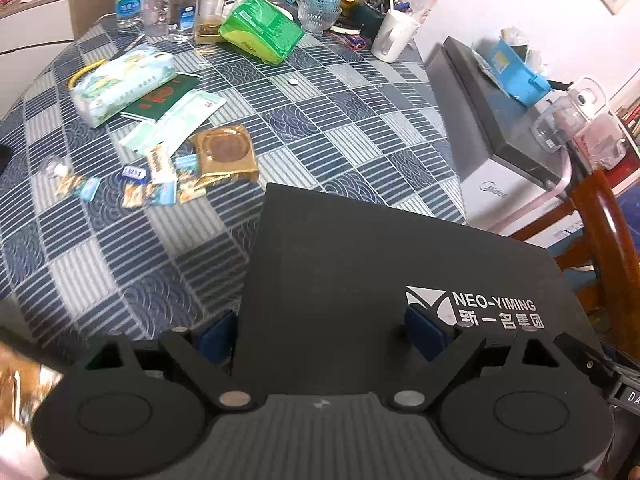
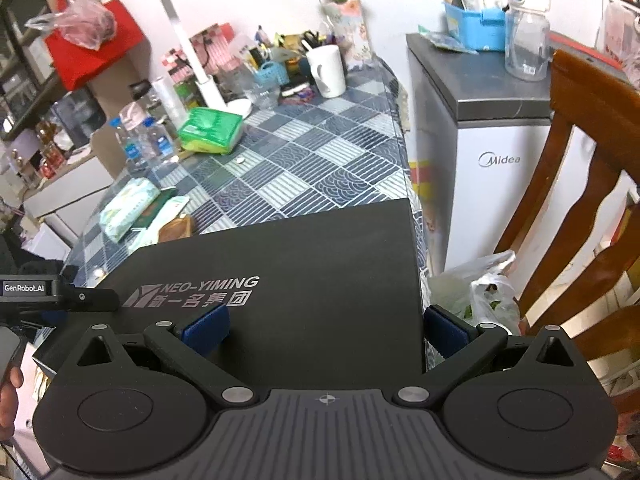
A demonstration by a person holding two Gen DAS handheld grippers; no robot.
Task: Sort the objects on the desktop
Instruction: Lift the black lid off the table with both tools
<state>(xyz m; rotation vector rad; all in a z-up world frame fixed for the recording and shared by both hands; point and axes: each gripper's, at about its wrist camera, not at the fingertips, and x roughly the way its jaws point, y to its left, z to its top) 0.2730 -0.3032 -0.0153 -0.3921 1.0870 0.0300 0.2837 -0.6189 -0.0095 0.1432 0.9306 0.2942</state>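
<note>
A flat black box printed NEO-YIMING (image 1: 360, 264) lies on the blue checked table (image 1: 312, 128); it also shows in the right wrist view (image 2: 304, 272). My left gripper (image 1: 320, 332) is open, its blue pads straddling the box's near left corner, one pad beside the edge and one over the lid. My right gripper (image 2: 326, 330) is open, its pads straddling the box's near right corner. Whether the pads touch the box I cannot tell. Small snack packets (image 1: 160, 184), a gold wrapper (image 1: 226, 152), a tissue pack (image 1: 124, 84) and a green booklet (image 1: 164, 98) lie to the left.
A green tissue package (image 1: 262, 28), water bottles (image 1: 156, 0), a white mug (image 1: 394, 34), a glass bowl (image 1: 320, 18) and a lamp (image 2: 188, 40) crowd the far side. A Midea cabinet (image 2: 500, 160) and a wooden chair (image 2: 580, 184) stand right of the table. A plastic bag (image 2: 480, 288) lies below.
</note>
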